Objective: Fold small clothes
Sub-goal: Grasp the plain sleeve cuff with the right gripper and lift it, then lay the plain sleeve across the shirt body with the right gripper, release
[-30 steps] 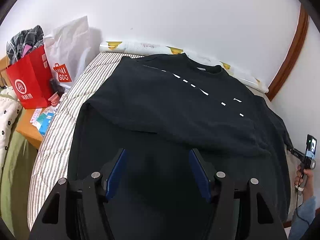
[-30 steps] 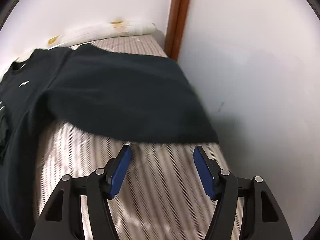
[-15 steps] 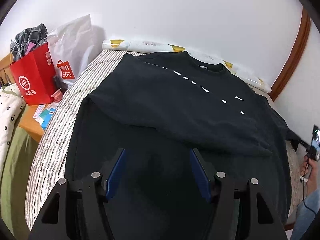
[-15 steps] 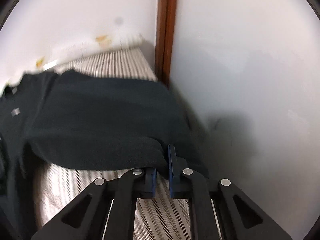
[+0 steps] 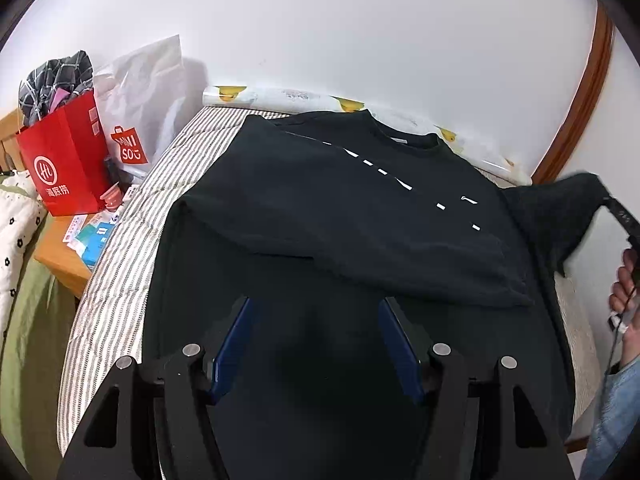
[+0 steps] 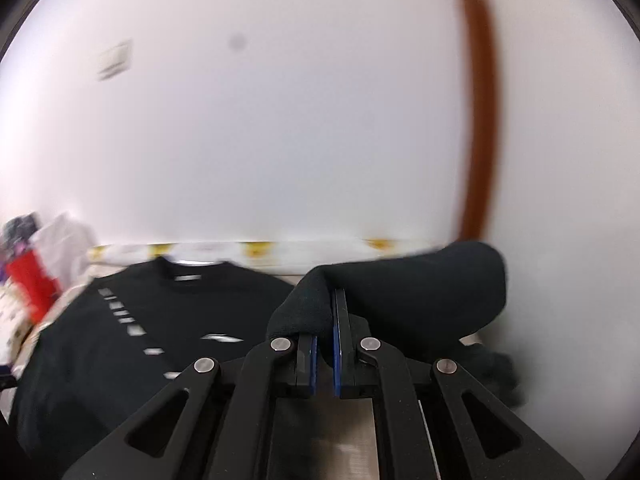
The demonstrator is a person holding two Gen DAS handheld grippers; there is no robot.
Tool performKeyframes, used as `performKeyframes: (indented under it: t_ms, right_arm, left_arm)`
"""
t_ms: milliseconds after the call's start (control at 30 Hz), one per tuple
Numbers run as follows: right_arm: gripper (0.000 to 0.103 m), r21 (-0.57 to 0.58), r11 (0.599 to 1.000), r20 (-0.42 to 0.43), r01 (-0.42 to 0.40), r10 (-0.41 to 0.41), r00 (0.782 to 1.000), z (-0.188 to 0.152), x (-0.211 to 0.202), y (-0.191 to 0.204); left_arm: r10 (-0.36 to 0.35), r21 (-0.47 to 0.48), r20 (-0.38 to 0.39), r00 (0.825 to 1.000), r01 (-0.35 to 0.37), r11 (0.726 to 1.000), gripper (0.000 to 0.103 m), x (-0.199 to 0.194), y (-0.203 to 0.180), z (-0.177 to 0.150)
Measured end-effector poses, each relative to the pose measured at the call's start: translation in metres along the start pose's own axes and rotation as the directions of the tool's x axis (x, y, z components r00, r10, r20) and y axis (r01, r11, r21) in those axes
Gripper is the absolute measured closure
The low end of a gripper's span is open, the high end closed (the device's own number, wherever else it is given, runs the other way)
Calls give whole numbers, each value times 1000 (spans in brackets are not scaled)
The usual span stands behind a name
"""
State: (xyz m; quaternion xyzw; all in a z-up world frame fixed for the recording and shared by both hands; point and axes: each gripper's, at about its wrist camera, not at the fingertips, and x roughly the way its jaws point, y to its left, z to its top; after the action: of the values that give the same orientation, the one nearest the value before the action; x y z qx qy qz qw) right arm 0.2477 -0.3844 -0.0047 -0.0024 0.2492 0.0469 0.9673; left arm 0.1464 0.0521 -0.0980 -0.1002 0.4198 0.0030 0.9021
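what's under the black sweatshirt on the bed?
A striped bed cover shows beside the black sweatshirt and continues beneath it. Anything else under the cloth is covered. One sleeve is lifted, pinched in the right claw.

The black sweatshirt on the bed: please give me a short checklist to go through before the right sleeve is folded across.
1. Right gripper shut on the sleeve: ok, cloth is pinched between its fingers.
2. Sleeve lifted off the bed: ok, it hangs in the air.
3. Left sleeve already folded over the sweatshirt: ok.
4. Left gripper free: ok, open above the hem, holding nothing.
5. Space beside the red bag not needed: ok, the bag stands off the bed.
6. Sweatshirt body flat under the lifted sleeve: cannot tell, that edge is hidden.
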Motion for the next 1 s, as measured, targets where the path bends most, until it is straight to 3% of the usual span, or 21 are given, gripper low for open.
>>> performKeyframes:
  t_ms: [100, 167, 333, 433, 500, 567, 600, 667, 767, 867, 1000]
  right_arm:
    - [97, -40, 993, -67, -113, 110, 992, -18, 11, 56]
    - [97, -80, 987, -133, -138, 127, 983, -40, 27, 91]
    - [94, -104, 988, -287, -112, 78, 955, -85, 64, 127]
    - [91, -208, 975, -378, -80, -5, 926, -102, 67, 136]
    - [81, -225, 972, -374, -69, -20, 927, -106, 53, 129]
    - [52, -173, 982, -371, -83, 13, 929, -105, 37, 112]
    - [49, -139, 987, -358, -81, 26, 933, -102, 31, 101]
    - [49, -81, 996, -327, -33, 5, 945, -97, 16, 73]
    - [48, 0, 997, -324, 72, -68, 944, -89, 15, 32]
    - [48, 82, 983, -374, 166, -124, 919, -89, 27, -14]
    - [48, 159, 965, -425, 210, -125, 896, -99, 51, -52]
  left_arm:
    - [-6, -8, 7, 1000, 6, 1000, 41, -4, 6, 2]
    - [-23, -10, 8, 1000, 23, 1000, 41, -6, 9, 3]
    - [-41, 3, 9, 999, 41, 999, 39, -5, 17, 5]
    - [-60, 4, 5, 998, 60, 998, 39, -1, 21, 5]
    - [-68, 3, 0, 998, 68, 998, 38, 3, 24, 5]
    - [-73, 2, -7, 997, 73, 997, 38, 7, 25, 5]
    - [-75, 1, -11, 997, 75, 997, 38, 10, 26, 6]
    - [-76, -1, -17, 997, 76, 997, 38, 16, 27, 7]
    - [-72, -6, -19, 997, 72, 997, 38, 22, 27, 9]
    - [-70, -25, -22, 997, 70, 997, 38, 29, 29, 11]
    - [-59, -47, -40, 997, 57, 997, 38, 40, 31, 11]
